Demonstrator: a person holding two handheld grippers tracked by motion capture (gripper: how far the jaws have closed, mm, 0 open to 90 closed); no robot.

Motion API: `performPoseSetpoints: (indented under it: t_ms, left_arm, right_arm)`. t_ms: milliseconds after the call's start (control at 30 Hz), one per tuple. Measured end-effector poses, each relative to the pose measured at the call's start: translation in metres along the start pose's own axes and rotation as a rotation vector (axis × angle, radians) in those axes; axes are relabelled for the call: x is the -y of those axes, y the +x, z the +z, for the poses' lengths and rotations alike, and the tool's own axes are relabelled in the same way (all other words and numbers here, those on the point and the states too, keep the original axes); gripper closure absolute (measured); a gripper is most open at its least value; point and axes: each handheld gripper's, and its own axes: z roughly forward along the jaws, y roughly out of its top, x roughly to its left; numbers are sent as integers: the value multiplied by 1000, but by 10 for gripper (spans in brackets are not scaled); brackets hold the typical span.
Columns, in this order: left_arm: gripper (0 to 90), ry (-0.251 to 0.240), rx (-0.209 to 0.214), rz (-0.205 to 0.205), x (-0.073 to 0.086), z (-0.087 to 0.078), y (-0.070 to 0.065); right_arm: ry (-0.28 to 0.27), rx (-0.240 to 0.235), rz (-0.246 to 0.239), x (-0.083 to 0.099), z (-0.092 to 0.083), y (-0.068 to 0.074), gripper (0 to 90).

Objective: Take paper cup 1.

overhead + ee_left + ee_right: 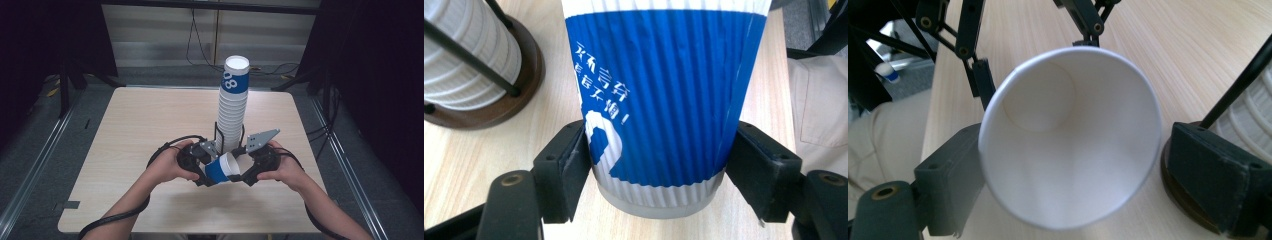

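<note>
Holding: left gripper clamps the blue-and-white paper cup near its base, both pads pressed to the ribbed sleeve.
Cup position: lying sideways above the table's near edge, between both hands, open mouth toward the right gripper.
Right claw: jaws spread wide around the cup's rim; the left pad is close, the right stands clear.
Behind: tall cup stack in a wire holder on a round brown base.

cup: blue ribbed paper sleeve, white inside | empty | lying sideways above desk | just before cup stack
</note>
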Motion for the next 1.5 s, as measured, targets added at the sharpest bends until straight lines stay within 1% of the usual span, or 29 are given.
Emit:
performPoseSetpoints:
  t_ms: [33,67,167,267,300,333,400,433,467,500,533,600,667,733,767,800,867,933,967,1000,1033,1100,1133,1167,1200,1267,1400,1433,1500]
  left_arm:
    - [291,1,7,10,-1,-1,1]
    - [291,-14,7,0,-1,0,0]
    - [291,-27,11,8,-2,0,-1]
    - [293,-28,3,4,-1,1,0]
    - [293,-37,-10,-2,0,1,0]
    - [292,-38,-13,-1,0,1,0]
    - [289,-33,-17,4,0,2,0]
    - [286,-17,-27,-15,0,2,0]
    - [259,-8,-43,-34,2,3,1]
    - [221,-4,-56,-49,3,3,1]
    - [209,-11,-63,-59,7,3,2]
    - [223,-26,-77,-65,12,3,3]
    - [223,-32,-84,-66,17,3,2]
    - [223,-34,-92,-71,21,4,1]
    - [223,-37,-96,-76,23,5,0]
    - [223,-38,-99,-81,25,6,-1]
    - [222,-39,-104,-92,28,7,-1]
    - [219,-42,-112,-100,32,8,0]
    - [219,-41,-113,-113,33,9,-1]
    - [217,-39,-118,-112,35,9,0]
    - [215,-45,-123,-116,37,10,0]
    - [211,-56,-121,-133,40,11,0]
    - [211,-61,-120,-138,42,12,-1]
    - [211,-58,-122,-141,43,12,-1]
    - [212,-64,-126,-151,45,14,-1]
    - [211,-57,-129,-147,47,14,-1]
    - [212,-72,-132,-159,51,15,-1]
    - [211,-74,-131,-167,52,15,-1]
    - [211,-75,-129,-173,53,16,0]
  right_arm:
    - [-1,-2,-3,0,1,0,99]
    - [1,-6,1,0,1,0,100]
    - [-5,-23,-6,0,4,0,107]
    - [-16,-24,-18,1,5,0,141]
    - [-10,-24,-12,1,5,0,146]
    - [-4,-17,-7,2,5,-1,150]
    - [5,-23,0,2,4,-1,155]
    - [10,-21,3,2,4,-1,156]
    - [18,-11,11,2,3,-1,156]
    - [18,-11,21,2,1,-2,157]
    - [21,-8,27,2,-1,-3,159]
    - [51,20,38,3,-5,-5,160]
    - [69,34,57,5,-9,-7,160]
    - [91,49,60,7,-11,-8,161]
    - [115,53,62,8,-11,-9,161]
    - [126,59,52,9,-12,-9,161]
    - [141,62,73,11,-14,-9,161]
    - [165,77,68,13,-16,-10,161]
    - [178,82,70,14,-17,-10,160]
    - [185,78,82,15,-18,-10,160]
    - [188,77,82,16,-19,-11,159]
    - [225,94,94,17,-21,-11,158]
    - [243,96,79,17,-21,-12,158]
    - [247,87,81,18,-21,-12,157]
    - [269,91,88,18,-21,-12,157]
    - [297,96,70,18,-21,-13,156]
    - [335,93,58,19,-20,-16,153]
    - [342,93,64,19,-20,-15,151]
    - [354,104,60,18,-19,-16,147]
